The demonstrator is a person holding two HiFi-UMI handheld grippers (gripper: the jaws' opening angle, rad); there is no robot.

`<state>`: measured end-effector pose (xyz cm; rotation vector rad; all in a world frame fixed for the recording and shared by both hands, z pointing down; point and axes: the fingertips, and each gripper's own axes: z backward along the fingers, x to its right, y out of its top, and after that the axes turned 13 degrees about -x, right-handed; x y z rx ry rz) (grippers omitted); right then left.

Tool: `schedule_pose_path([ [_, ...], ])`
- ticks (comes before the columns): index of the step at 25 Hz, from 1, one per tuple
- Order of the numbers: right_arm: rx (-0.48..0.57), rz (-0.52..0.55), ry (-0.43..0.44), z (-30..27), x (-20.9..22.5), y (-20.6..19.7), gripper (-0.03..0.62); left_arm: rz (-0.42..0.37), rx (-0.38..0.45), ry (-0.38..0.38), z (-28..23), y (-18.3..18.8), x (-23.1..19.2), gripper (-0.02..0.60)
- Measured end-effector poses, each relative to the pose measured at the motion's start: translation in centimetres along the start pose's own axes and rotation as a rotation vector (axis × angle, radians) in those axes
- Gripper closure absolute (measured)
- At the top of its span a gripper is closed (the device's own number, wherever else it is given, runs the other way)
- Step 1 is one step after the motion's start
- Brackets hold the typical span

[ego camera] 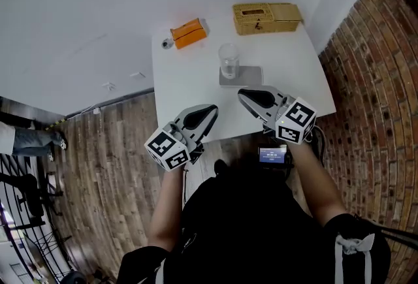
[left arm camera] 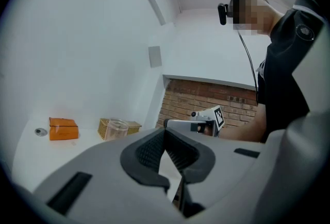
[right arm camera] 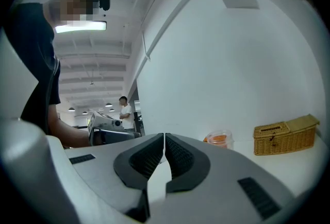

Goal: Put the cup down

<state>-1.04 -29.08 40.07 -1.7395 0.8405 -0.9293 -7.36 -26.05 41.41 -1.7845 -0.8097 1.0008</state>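
Observation:
A clear cup (ego camera: pixel 229 59) stands upright on a grey square mat (ego camera: pixel 248 76) near the middle of the white table (ego camera: pixel 189 83). My left gripper (ego camera: pixel 210 110) hovers at the table's front edge, shut, nothing between its jaws. My right gripper (ego camera: pixel 242 94) is just in front of the mat, also shut and empty. From the left gripper view, its own gripper (left arm camera: pixel 165 133) points over the table, with the cup (left arm camera: pixel 117 128) far ahead to the left. The right gripper (right arm camera: pixel 164 138) looks past the cup (right arm camera: pixel 223 139) to its right.
An orange box (ego camera: pixel 189 33) and a small round object (ego camera: pixel 167 44) lie at the table's far left. A wicker basket (ego camera: pixel 266 17) sits at the far edge. A brick wall (ego camera: pixel 375 74) borders the right side; wooden floor (ego camera: pixel 111 165) lies to the left.

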Motion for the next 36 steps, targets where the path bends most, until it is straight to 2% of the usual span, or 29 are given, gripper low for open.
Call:
schedule_pose_path([
  [9,-0.02,0.015,0.002,-1.0,0.1,-0.4,0.579,-0.001,-0.031,0.029,0.2,-0.3,-0.5,0.574],
  [14,-0.031,0.02,-0.011,-1.0,0.4,-0.7,0.58,-0.014,-0.039,0.021,0.1,-0.1,-0.3,0.574],
  [19,-0.033,0.021,-0.026,-0.7,0.7,-0.6,0.58,0.054,-0.003,0.022,0.3,0.5,-0.7,0.574],
  [36,-0.02,0.022,-0.049,-0.1,1.5,-0.3,0.58,-0.009,-0.028,-0.005,-0.6,0.8,0.3,0.575],
])
